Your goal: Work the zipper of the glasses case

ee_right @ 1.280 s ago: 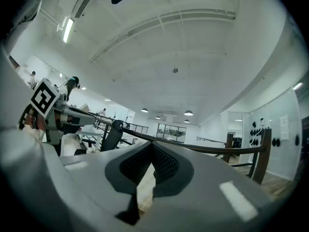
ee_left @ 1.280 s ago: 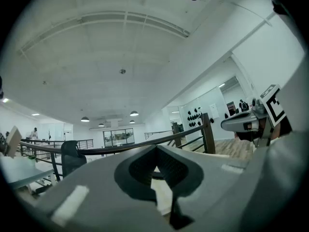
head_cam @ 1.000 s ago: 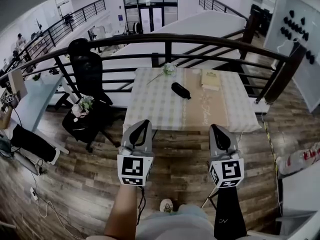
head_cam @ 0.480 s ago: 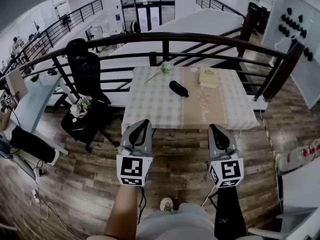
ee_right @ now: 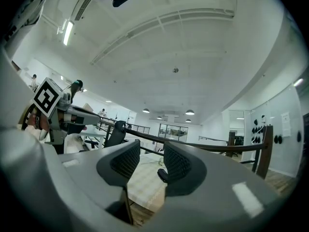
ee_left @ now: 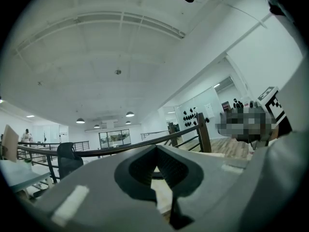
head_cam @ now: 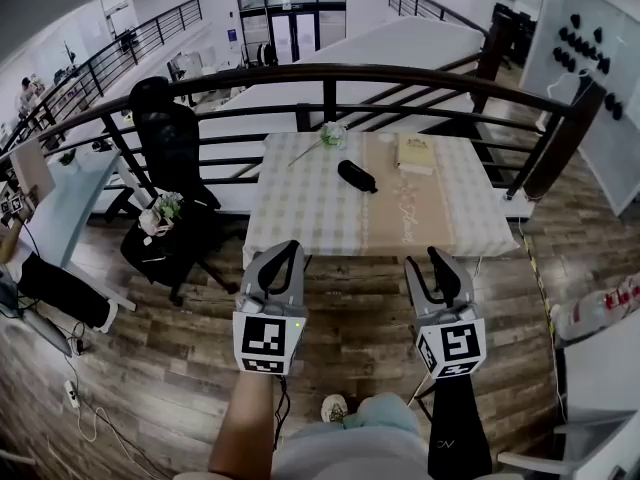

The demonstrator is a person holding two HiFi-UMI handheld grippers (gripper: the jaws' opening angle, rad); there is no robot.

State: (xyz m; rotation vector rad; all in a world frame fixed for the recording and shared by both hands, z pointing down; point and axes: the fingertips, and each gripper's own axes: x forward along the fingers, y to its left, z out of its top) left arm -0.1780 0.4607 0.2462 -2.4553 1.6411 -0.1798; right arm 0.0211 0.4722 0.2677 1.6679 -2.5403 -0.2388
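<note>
The black glasses case (head_cam: 357, 176) lies on the far half of a table with a checked cloth (head_cam: 300, 218), well beyond both grippers. I hold both grippers level over the wooden floor, short of the table's near edge. My left gripper (head_cam: 288, 248) is shut, its pads meeting with nothing between them (ee_left: 155, 149). My right gripper (head_cam: 425, 260) is open, and its jaws have just been opening with nothing between them. In the right gripper view the glasses case (ee_right: 161, 175) shows far off, partly behind the right pad, past the gap in my right gripper (ee_right: 151, 151).
A book (head_cam: 417, 154) and a flower (head_cam: 333, 136) also lie on the table. A dark railing (head_cam: 330, 73) runs behind it. A black office chair (head_cam: 170, 138) and a low stool with a plant (head_cam: 160, 215) stand to the left.
The right gripper's jaws were shut in both earlier frames and now stand apart. The left gripper is as before. The table sits slightly further left in the view.
</note>
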